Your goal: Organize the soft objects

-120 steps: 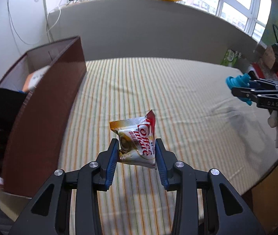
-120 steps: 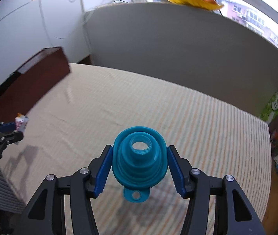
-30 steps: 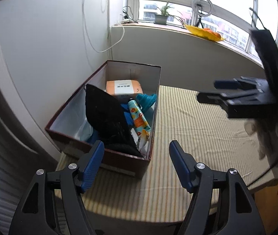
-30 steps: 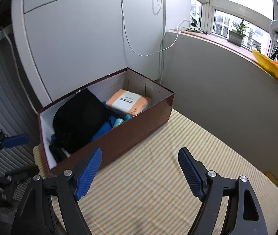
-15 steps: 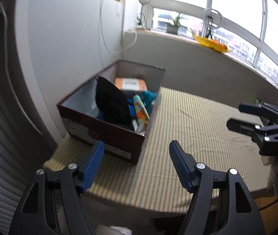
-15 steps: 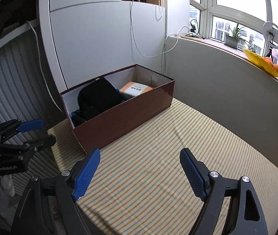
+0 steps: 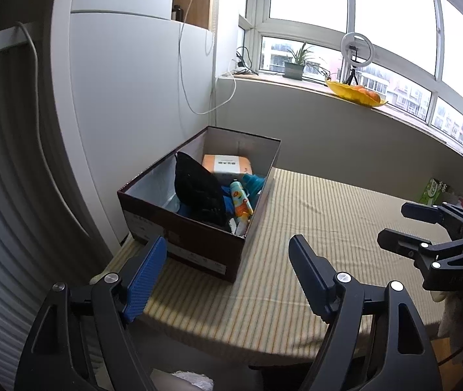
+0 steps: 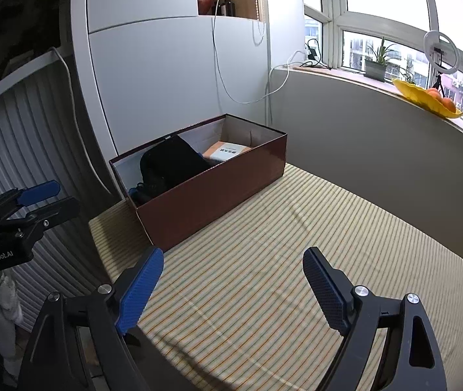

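Daylight from the windows (image 7: pixel 391 49) — panes blown white. Room dim, cool-toned. Soft shadows on the striped table (image 8: pixel 296 277). Heavy fisheye bending, dark corners — sharp otherwise.

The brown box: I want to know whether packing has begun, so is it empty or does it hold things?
Not empty. The brown box, lidless, holds a black pouch, an orange packet and a teal item.

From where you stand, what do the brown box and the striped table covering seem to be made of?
The brown box looks like cardboard with a slightly glossy maroon outside: thin straight walls, a pale lining, printed labels on one end. The striped table covering looks like matte woven cloth: it shows soft creases and drapes over the edge.
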`<move>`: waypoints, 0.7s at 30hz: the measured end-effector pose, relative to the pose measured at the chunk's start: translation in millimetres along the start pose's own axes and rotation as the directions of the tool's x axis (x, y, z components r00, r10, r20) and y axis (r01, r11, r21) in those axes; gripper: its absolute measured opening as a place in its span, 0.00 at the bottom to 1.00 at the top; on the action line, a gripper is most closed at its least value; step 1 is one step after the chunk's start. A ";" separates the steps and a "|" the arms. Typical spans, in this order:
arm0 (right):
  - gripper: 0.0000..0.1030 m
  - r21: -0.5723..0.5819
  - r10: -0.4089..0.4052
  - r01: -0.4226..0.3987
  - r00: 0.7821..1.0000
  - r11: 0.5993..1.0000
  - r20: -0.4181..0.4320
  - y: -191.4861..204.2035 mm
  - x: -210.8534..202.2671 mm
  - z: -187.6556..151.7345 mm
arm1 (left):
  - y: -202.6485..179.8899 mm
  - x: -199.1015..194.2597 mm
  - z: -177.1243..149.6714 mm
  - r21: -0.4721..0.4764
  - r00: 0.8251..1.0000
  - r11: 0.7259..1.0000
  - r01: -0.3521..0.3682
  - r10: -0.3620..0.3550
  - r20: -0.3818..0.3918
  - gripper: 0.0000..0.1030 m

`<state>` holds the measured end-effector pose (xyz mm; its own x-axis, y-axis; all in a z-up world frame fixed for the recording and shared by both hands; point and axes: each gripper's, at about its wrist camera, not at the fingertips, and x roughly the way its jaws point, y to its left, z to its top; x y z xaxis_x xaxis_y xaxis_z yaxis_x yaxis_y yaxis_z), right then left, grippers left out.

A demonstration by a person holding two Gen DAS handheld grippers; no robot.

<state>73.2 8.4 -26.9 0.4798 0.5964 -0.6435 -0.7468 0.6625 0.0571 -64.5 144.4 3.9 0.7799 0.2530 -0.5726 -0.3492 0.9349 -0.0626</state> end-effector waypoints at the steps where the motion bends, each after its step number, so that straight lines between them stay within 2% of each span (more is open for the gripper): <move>1: 0.82 0.002 -0.002 0.002 1.000 1.000 0.002 -0.5 -0.5 -0.2 | -0.1 0.1 0.0 0.001 1.000 1.000 0.000 0.000 0.001 0.75; 21: 0.83 -0.002 -0.004 0.004 1.000 1.000 -0.004 0.8 1.7 -2.9 | -2.6 -0.4 -0.4 0.008 1.000 1.000 0.002 -0.002 -0.002 0.75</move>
<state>72.1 8.7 -30.2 0.4807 0.5923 -0.6466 -0.7460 0.6638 0.0533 -64.1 141.8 4.0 0.7792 0.2509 -0.5744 -0.3437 0.9374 -0.0568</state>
